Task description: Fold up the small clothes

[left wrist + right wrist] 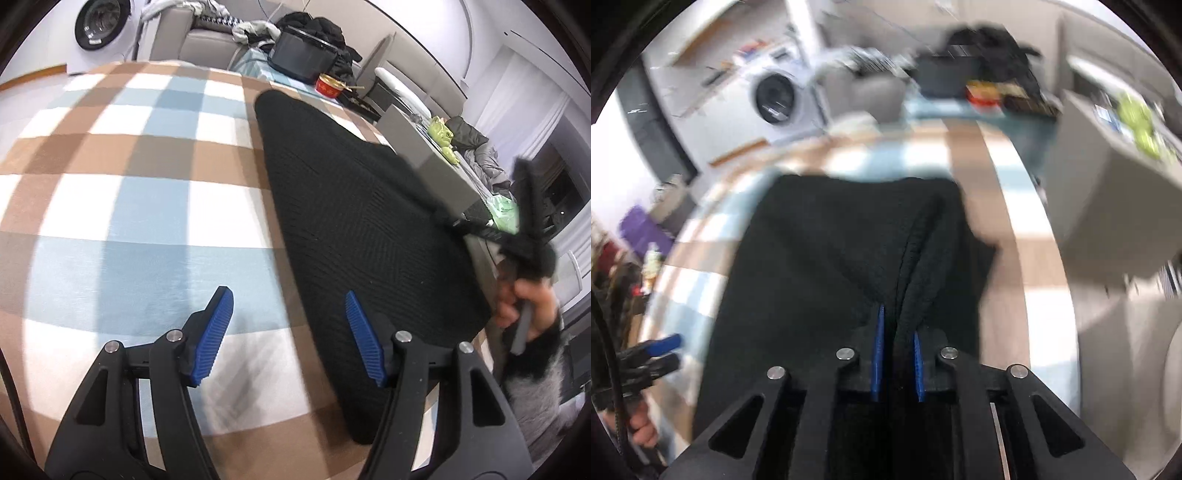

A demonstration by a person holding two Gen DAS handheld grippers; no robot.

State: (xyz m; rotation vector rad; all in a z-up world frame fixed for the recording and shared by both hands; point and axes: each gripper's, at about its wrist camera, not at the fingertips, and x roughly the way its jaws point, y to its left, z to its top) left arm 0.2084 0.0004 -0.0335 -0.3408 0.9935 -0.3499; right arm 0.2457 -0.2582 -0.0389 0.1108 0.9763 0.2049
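Only at the right wrist, claw (897,332) visibly pinches black garment (812,258).

Nothing legible anywhere. Gold marks on the red tin (330,87) at the far end of the checked cloth (147,155), too small and blurred to read. A pale strip low on the washing machine door (95,41), possibly a label, not readable. In the right wrist view, all smeared by motion: coloured patches on the grey box (1108,206) and the shelf clutter (750,50) near the washer, no letters to make out. No brand, number or sign on the blue pads (215,334) or the black knit garment (354,221).
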